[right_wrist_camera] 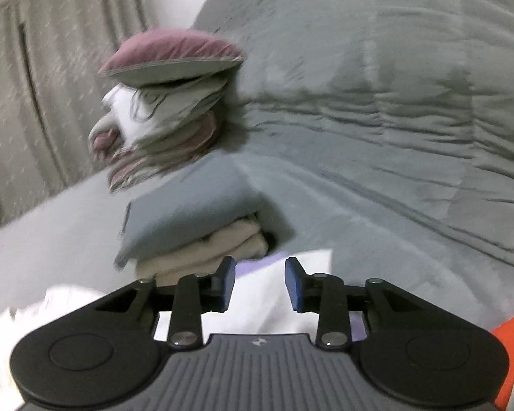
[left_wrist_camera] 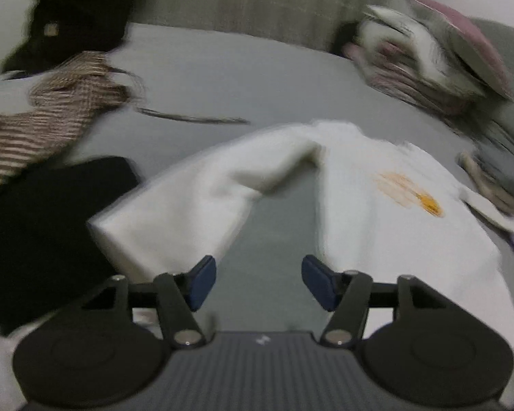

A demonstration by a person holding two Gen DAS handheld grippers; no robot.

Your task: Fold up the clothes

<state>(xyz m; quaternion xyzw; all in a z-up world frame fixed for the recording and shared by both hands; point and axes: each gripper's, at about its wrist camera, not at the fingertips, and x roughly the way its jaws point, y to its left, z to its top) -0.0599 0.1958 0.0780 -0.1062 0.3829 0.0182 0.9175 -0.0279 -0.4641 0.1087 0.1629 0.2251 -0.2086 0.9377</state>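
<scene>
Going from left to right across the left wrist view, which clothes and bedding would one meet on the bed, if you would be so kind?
Black garment → brown striped garment → white shirt with an orange print → pink-topped cushion on a pile.

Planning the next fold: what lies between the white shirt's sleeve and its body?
In the left wrist view, only bare grey bed sheet shows between the white shirt's sleeve and body.

A mauve cushion (right_wrist_camera: 174, 55) tops a pile beside the grey quilt (right_wrist_camera: 394, 102), before beige curtains (right_wrist_camera: 34, 85).
</scene>
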